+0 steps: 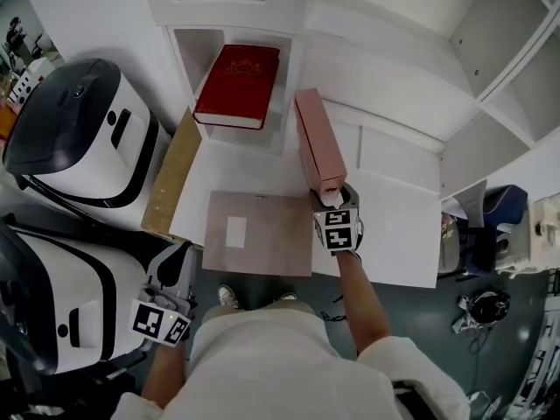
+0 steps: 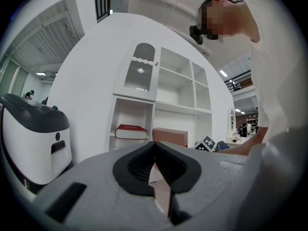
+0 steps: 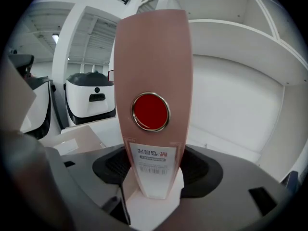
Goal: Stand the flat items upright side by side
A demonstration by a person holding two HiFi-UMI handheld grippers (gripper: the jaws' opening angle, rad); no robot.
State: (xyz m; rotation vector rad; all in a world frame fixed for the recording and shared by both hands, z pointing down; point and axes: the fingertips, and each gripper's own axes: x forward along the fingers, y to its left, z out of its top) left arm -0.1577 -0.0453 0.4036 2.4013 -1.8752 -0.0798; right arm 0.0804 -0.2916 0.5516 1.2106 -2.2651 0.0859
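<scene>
We judge the task barely begun: the right claw [image 1: 335,205] is clamped on the pink file box [image 1: 315,138], held on edge, while the red book [image 1: 238,86] at 11 o'clock and the brown folder [image 1: 258,233] at 7 o'clock of it lie flat, and the left claw [image 2: 155,153] is closed and empty.

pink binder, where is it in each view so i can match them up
Head view: pink binder at centre, standing on edge, held by the right tongs.
Left gripper view: low centre, right of the red book.
Right gripper view: fills the middle, clamped.
Shared landmark: white shelf unit.
</scene>
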